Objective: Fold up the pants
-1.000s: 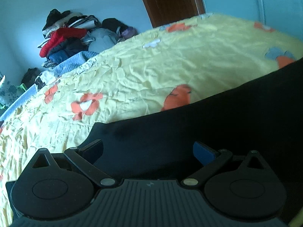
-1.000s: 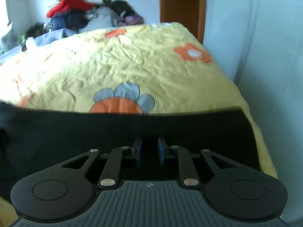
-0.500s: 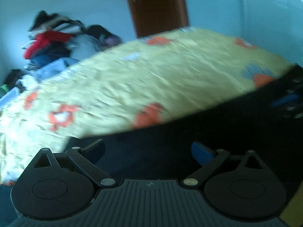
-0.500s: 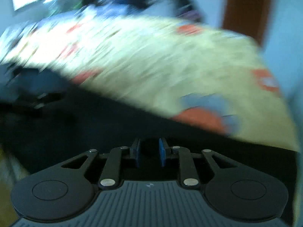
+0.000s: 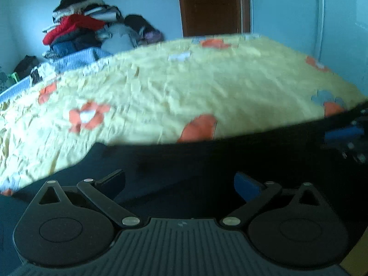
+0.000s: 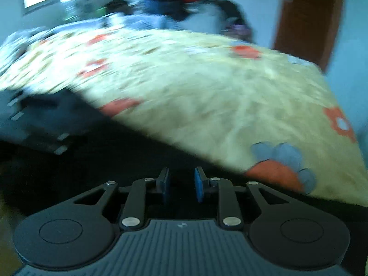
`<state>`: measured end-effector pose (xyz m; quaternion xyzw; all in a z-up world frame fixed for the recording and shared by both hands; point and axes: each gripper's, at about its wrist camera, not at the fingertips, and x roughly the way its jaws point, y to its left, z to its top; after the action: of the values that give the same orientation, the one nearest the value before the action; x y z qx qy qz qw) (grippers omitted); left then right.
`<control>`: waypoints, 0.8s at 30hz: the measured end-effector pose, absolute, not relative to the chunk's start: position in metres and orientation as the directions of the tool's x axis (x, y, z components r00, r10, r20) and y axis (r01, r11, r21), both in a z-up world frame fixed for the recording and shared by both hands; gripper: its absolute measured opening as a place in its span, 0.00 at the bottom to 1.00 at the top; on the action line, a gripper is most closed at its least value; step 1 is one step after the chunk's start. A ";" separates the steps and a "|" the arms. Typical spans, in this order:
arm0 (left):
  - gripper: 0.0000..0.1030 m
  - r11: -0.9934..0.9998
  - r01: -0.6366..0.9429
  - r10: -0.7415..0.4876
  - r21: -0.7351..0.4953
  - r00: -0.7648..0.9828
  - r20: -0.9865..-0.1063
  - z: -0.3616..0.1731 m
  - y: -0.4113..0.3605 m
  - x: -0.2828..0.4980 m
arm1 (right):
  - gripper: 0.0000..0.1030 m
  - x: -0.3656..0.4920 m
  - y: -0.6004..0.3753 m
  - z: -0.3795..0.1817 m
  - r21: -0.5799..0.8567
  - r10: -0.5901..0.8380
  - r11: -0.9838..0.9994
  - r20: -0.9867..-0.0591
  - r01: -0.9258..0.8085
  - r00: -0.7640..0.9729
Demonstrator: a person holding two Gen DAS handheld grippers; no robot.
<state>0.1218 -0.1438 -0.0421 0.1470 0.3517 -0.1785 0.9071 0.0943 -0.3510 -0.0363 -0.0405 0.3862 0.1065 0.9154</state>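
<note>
Two grippers over dark pants (image 5: pixel 207 156), no legible writing

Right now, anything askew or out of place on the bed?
Nothing damaged or spilled. The dark pants lie across the near edge of the yellow floral bedspread. Only clutter: a loose heap of clothes at the far end. The right wrist view is motion-blurred.

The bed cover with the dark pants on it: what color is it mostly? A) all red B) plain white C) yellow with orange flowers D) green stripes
C: the bed cover is yellow with orange flowers, and the dark pants lie across its near edge.
</note>
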 end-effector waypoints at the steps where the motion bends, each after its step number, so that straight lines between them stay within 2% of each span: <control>1: 0.99 0.895 0.422 -0.209 0.141 0.678 -0.705 -0.048 -0.143 0.126 | 0.22 0.092 -0.345 -0.040 0.009 0.182 0.967 -0.729 -0.256 0.660; 5: 0.99 0.923 0.378 -0.224 0.068 0.674 -0.704 -0.051 -0.139 0.147 | 0.27 0.107 -0.340 -0.048 0.012 0.176 0.970 -0.722 -0.242 0.669; 10: 0.99 0.931 0.353 -0.209 0.090 0.720 -0.662 -0.053 -0.146 0.176 | 0.32 0.135 -0.341 -0.055 0.043 0.168 0.981 -0.677 -0.189 0.717; 12: 0.94 0.941 0.323 -0.178 0.102 0.728 -0.662 -0.044 -0.143 0.179 | 0.38 0.136 -0.342 -0.053 0.058 0.144 0.988 -0.670 -0.143 0.728; 14: 0.97 0.938 0.324 -0.181 0.124 0.763 -0.621 -0.032 -0.134 0.166 | 0.42 0.119 -0.342 -0.048 0.045 0.115 0.992 -0.663 -0.114 0.740; 16: 1.00 0.925 0.334 -0.170 0.179 0.788 -0.592 -0.028 -0.126 0.153 | 0.59 0.098 -0.343 -0.044 0.043 0.135 0.989 -0.669 -0.143 0.731; 17: 1.00 0.922 0.326 -0.150 0.209 0.798 -0.584 -0.029 -0.123 0.149 | 0.73 0.089 -0.344 -0.044 0.041 0.148 0.985 -0.683 -0.166 0.715; 19: 1.00 0.920 0.298 -0.093 0.255 0.796 -0.598 -0.037 -0.122 0.154 | 0.76 0.079 -0.345 -0.052 0.018 0.151 0.980 -0.714 -0.198 0.683; 20: 0.99 0.921 0.288 -0.068 0.261 0.781 -0.621 -0.045 -0.124 0.162 | 0.82 0.078 -0.346 -0.057 0.010 0.141 0.981 -0.719 -0.193 0.681; 21: 1.00 0.929 0.280 -0.072 0.241 0.776 -0.626 -0.049 -0.124 0.168 | 0.87 0.079 -0.349 -0.060 0.027 0.151 0.982 -0.700 -0.185 0.698; 24: 0.99 0.948 0.238 -0.063 0.213 0.794 -0.605 -0.051 -0.123 0.178 | 0.90 0.090 -0.357 -0.068 0.047 0.111 0.993 -0.642 -0.105 0.759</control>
<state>0.1783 -0.1232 -0.0506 0.1402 0.3109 -0.0802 0.9366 0.0903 -0.3566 -0.0680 0.0043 0.3423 0.0575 0.9378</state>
